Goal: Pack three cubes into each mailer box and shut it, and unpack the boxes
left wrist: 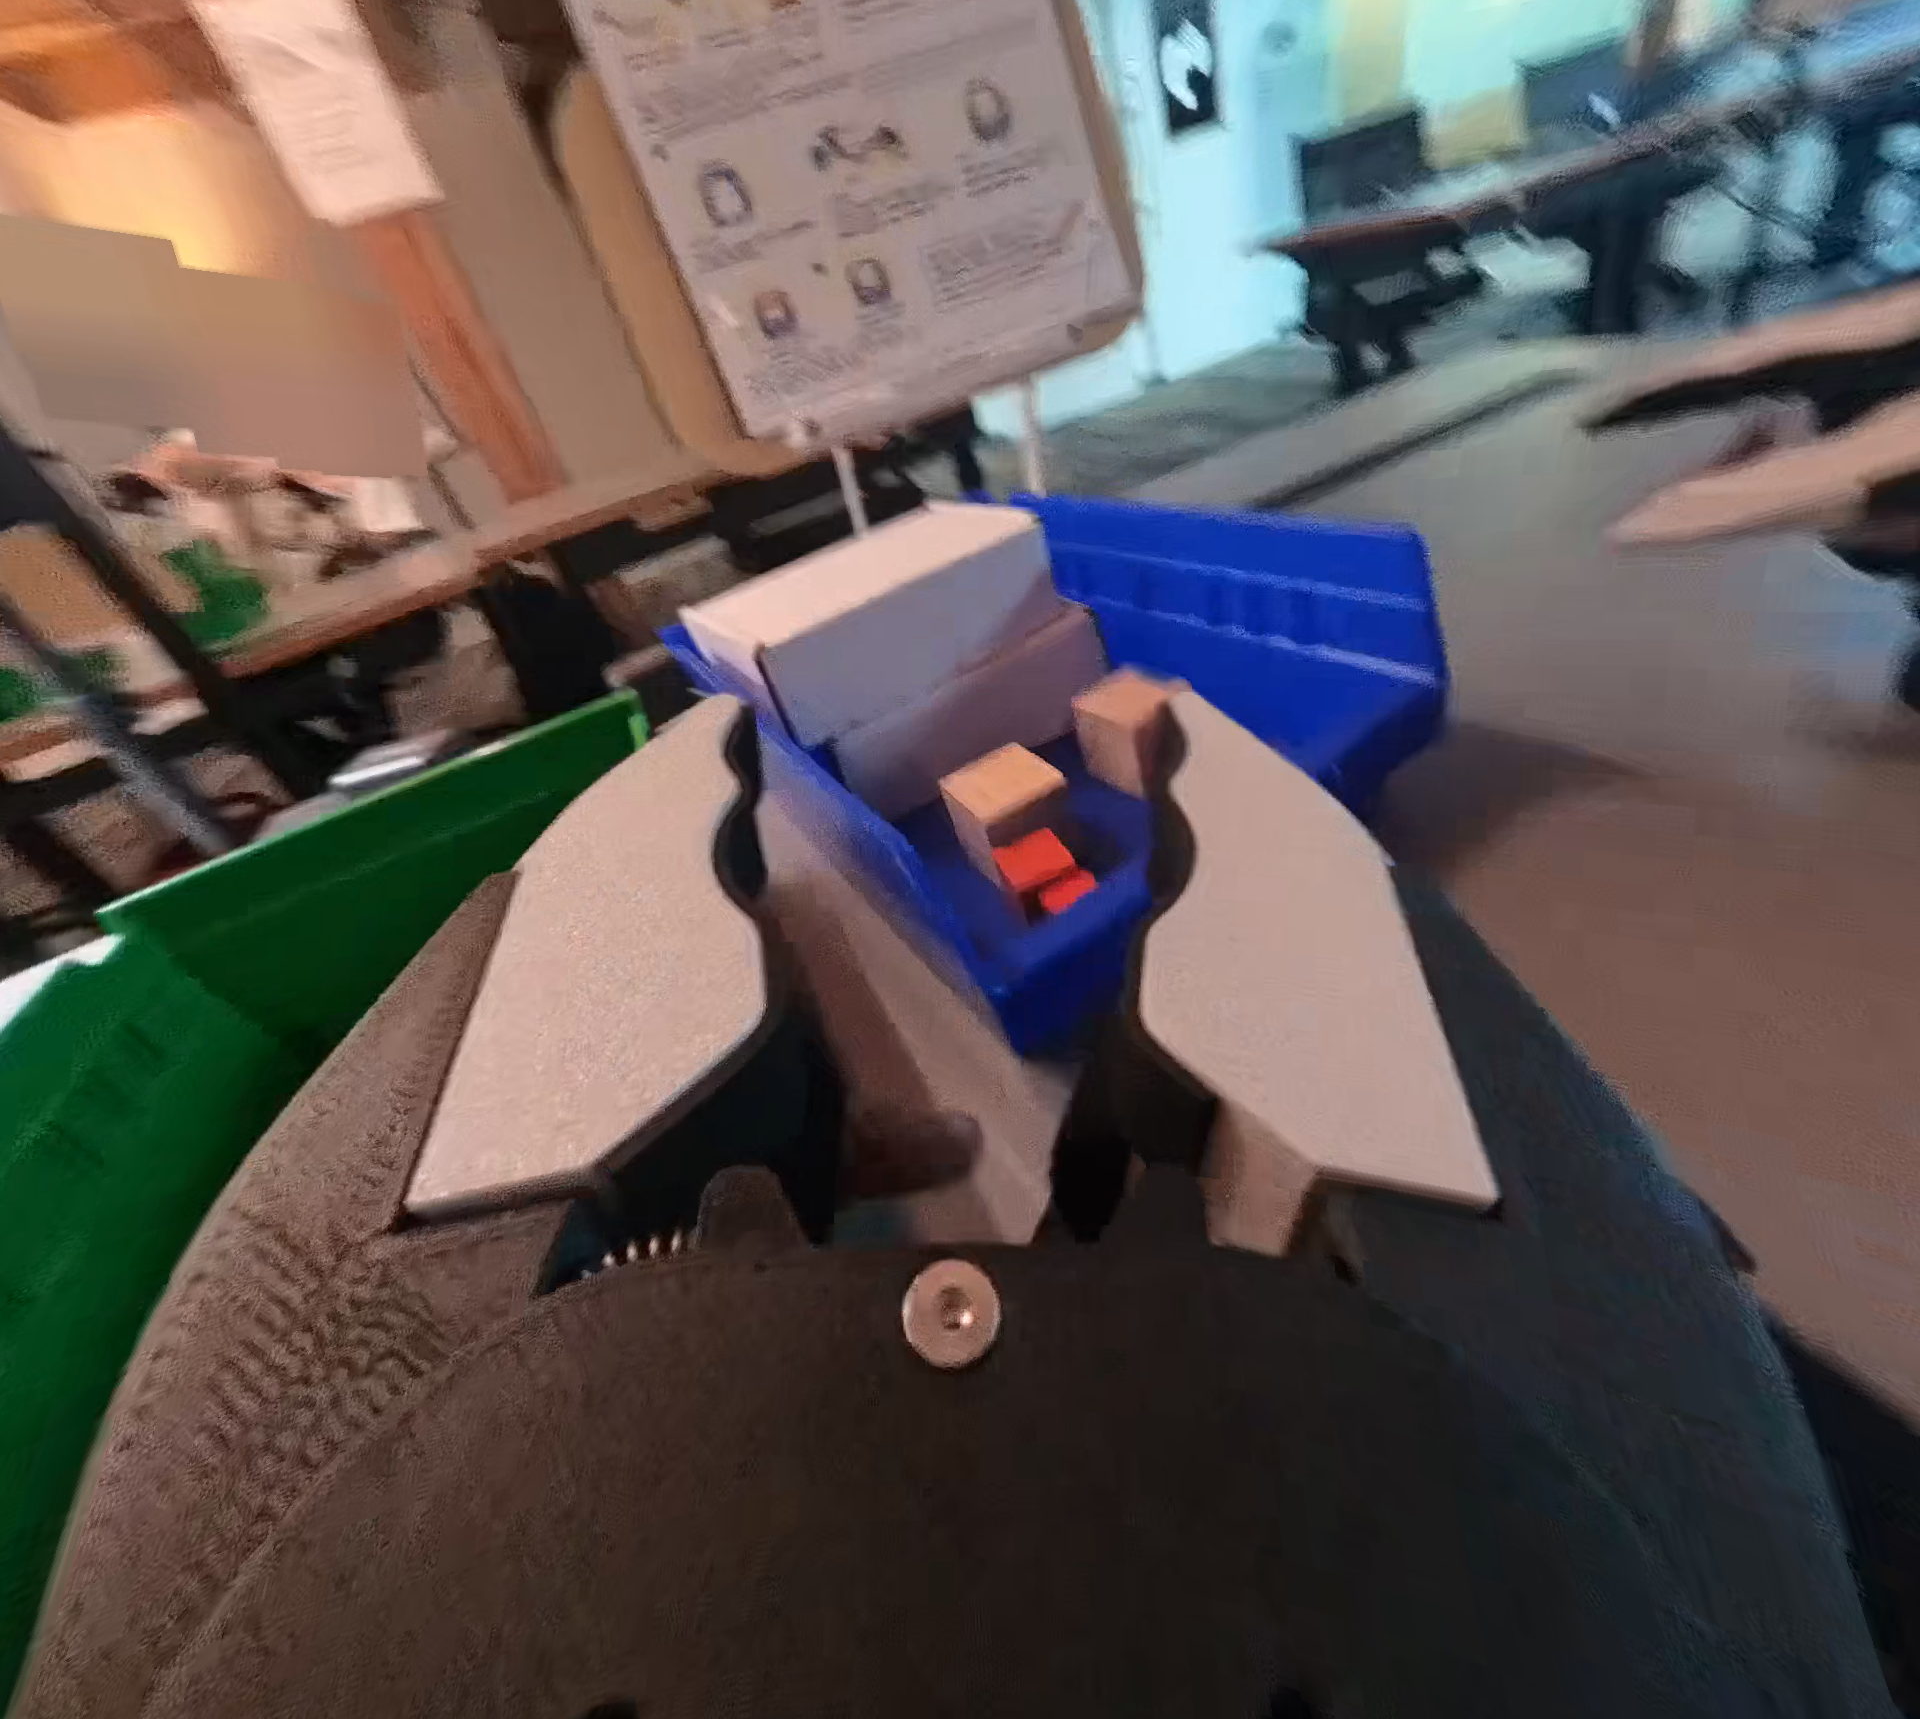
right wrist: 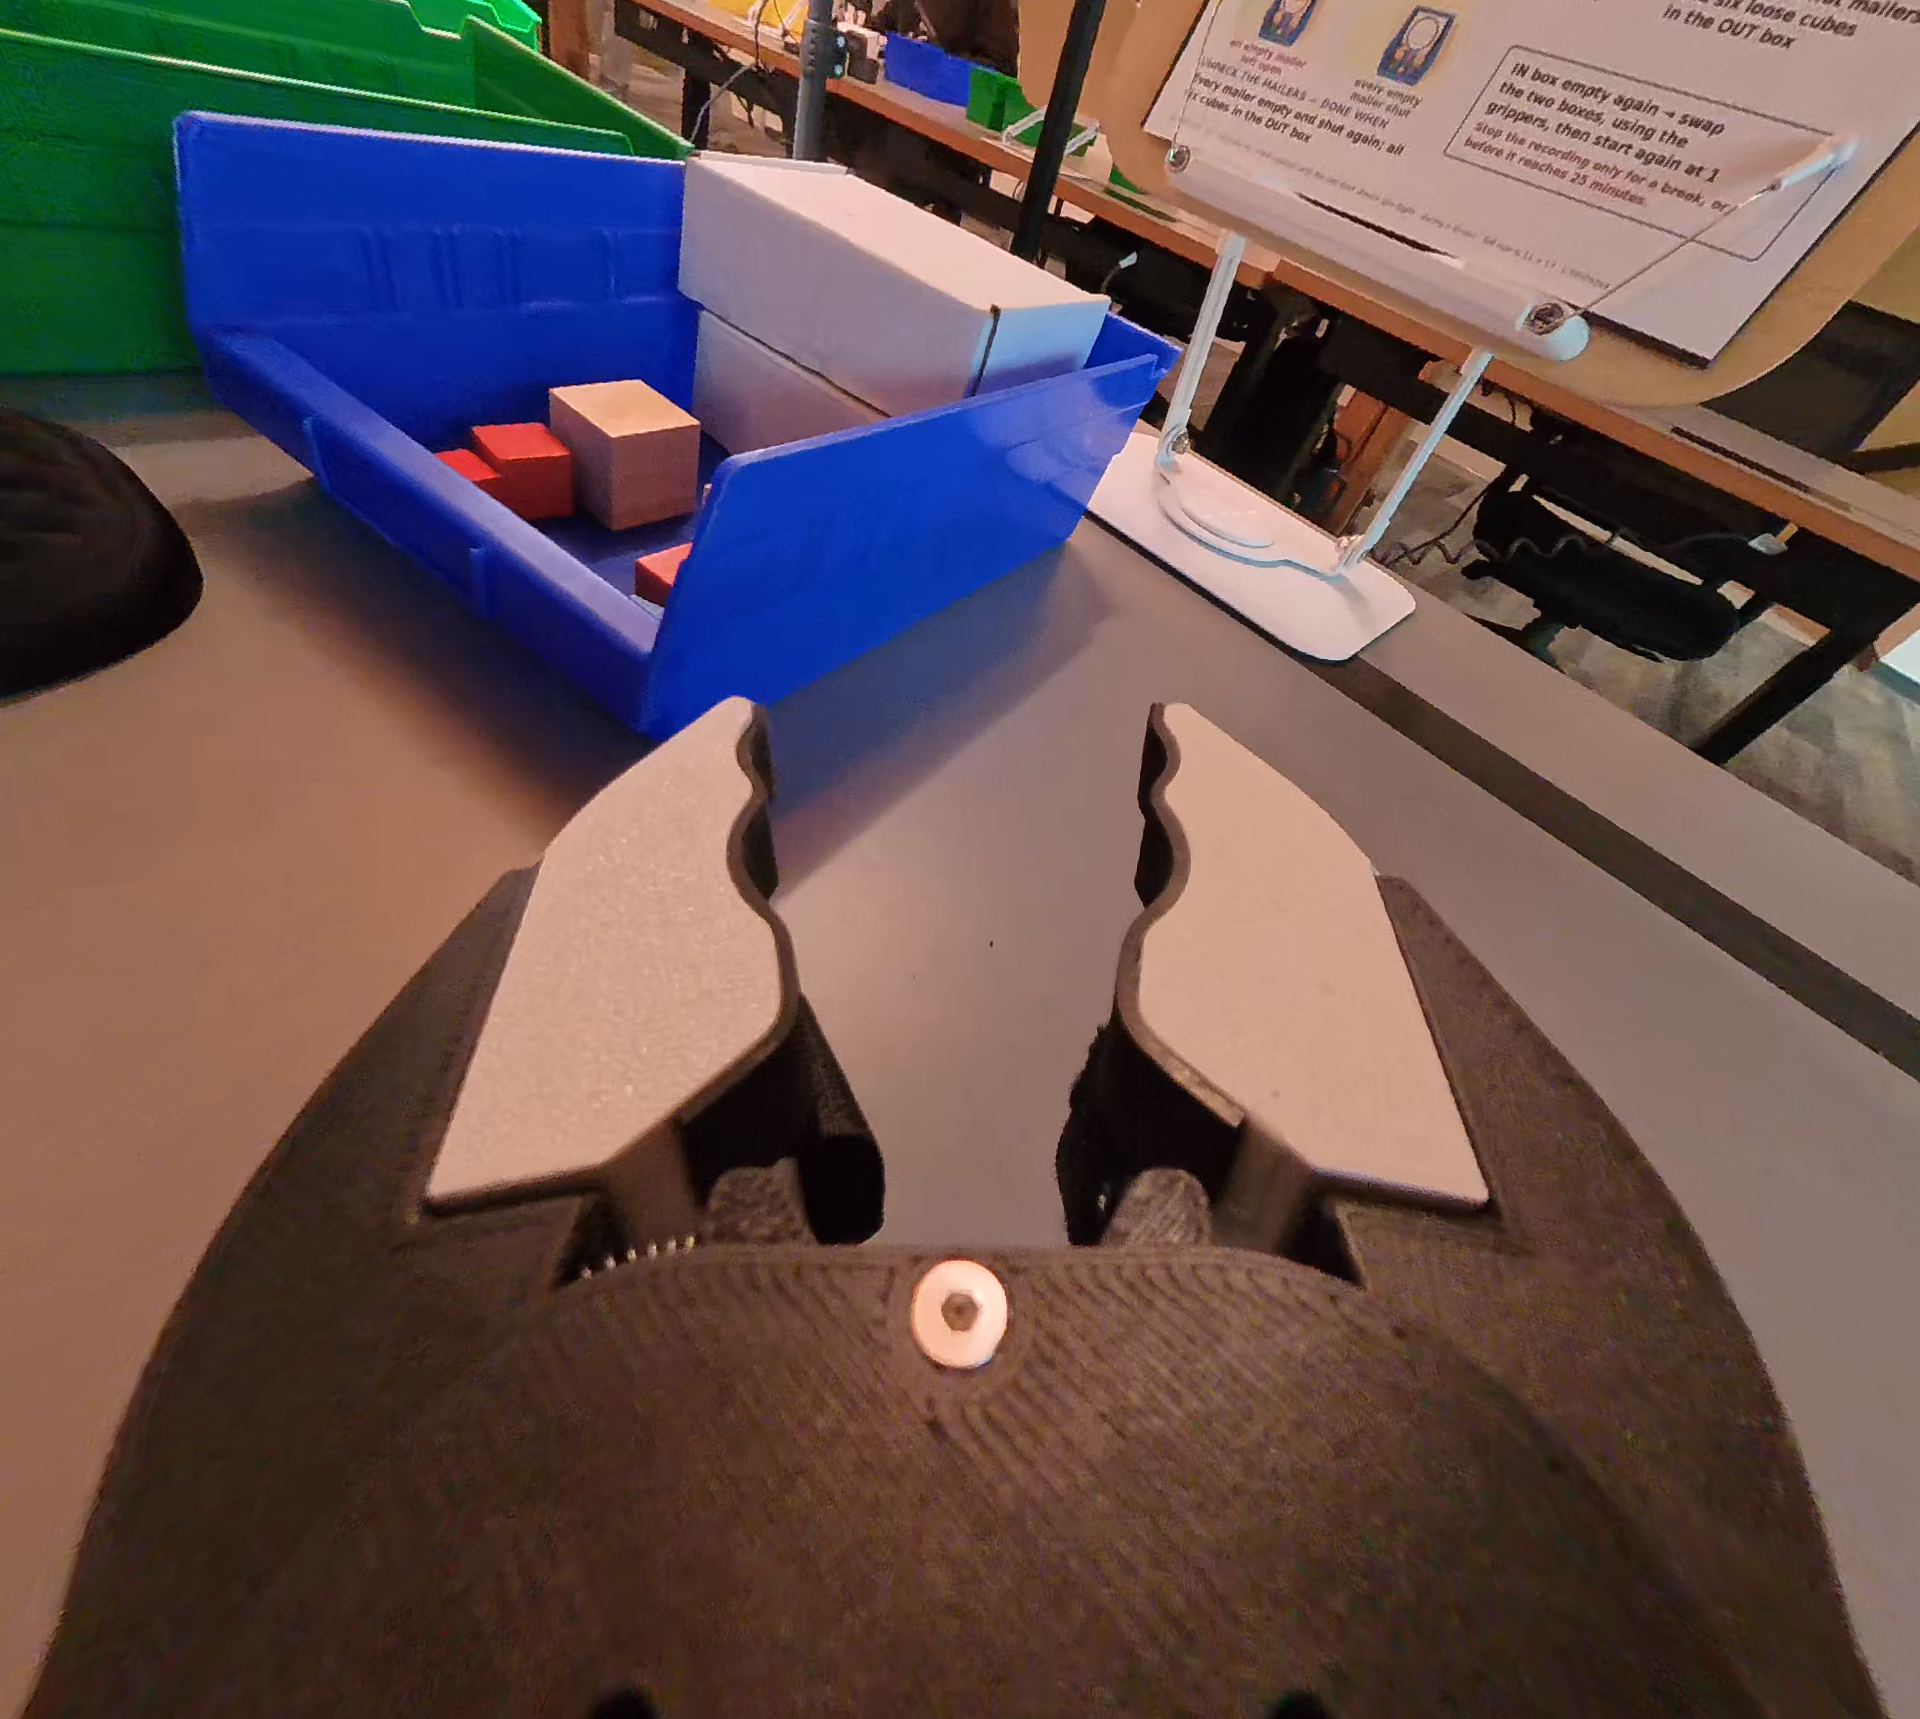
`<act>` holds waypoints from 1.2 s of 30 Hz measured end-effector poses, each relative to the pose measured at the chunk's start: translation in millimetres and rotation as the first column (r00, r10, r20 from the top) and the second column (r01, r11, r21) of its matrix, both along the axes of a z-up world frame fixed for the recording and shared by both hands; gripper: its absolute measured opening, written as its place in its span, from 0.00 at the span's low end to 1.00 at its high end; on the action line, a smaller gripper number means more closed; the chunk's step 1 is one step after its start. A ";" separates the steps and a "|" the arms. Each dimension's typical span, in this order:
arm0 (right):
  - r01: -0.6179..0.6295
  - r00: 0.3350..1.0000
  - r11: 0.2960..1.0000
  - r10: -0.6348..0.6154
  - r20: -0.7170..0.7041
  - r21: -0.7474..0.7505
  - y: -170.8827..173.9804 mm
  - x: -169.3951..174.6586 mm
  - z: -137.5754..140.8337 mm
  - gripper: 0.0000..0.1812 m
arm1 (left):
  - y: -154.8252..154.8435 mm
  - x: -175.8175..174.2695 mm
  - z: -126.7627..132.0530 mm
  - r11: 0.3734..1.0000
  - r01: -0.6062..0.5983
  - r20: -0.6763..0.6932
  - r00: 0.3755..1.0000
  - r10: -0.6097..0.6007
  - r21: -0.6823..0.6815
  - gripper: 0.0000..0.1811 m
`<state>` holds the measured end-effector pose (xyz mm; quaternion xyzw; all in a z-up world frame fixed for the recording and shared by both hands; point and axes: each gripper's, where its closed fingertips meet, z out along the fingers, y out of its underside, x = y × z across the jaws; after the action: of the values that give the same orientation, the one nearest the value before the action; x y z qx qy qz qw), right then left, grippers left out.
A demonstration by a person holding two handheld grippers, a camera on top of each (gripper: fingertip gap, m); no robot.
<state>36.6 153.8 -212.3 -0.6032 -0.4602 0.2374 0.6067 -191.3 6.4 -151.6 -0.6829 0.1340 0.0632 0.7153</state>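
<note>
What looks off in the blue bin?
The top white mailer box sits tilted on the lower one, overhanging the blue bin rim. Cubes lie loose beside them.

Each hand-held gripper [left wrist: 951, 724] [right wrist: 956, 724]: black ridged printed body, two grey wavy-edged fingers [right wrist: 623, 963], silver centre screw [right wrist: 958, 1312].

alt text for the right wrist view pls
Open, empty right tongs hover over a grey table, facing a blue bin that holds two stacked white mailer boxes, a tan cube and red cubes. Green bins sit behind it.
</note>
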 end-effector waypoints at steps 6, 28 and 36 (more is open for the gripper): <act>-0.010 1.000 1.000 0.010 0.012 0.019 -1.9 -1.7 -0.9 0.38 | -58.9 -61.5 -37.4 0.883 0.175 -0.003 0.981 -0.195 -0.436 0.67; -0.016 1.000 0.999 0.016 0.014 0.030 -1.9 -3.0 -1.7 0.39 | -76.3 -137.7 -146.3 0.380 -0.069 -0.326 0.666 -0.671 -0.922 0.38; -0.019 1.000 0.999 0.018 0.010 0.035 -1.8 -2.7 -0.8 0.39 | -52.8 -130.4 -143.3 0.663 -0.145 -0.651 0.424 -0.629 -0.735 0.17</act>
<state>33.9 151.9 -213.1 -0.5893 -0.4728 0.2319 0.6127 -321.7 -46.4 -294.9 -0.7318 0.6007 0.2321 0.2230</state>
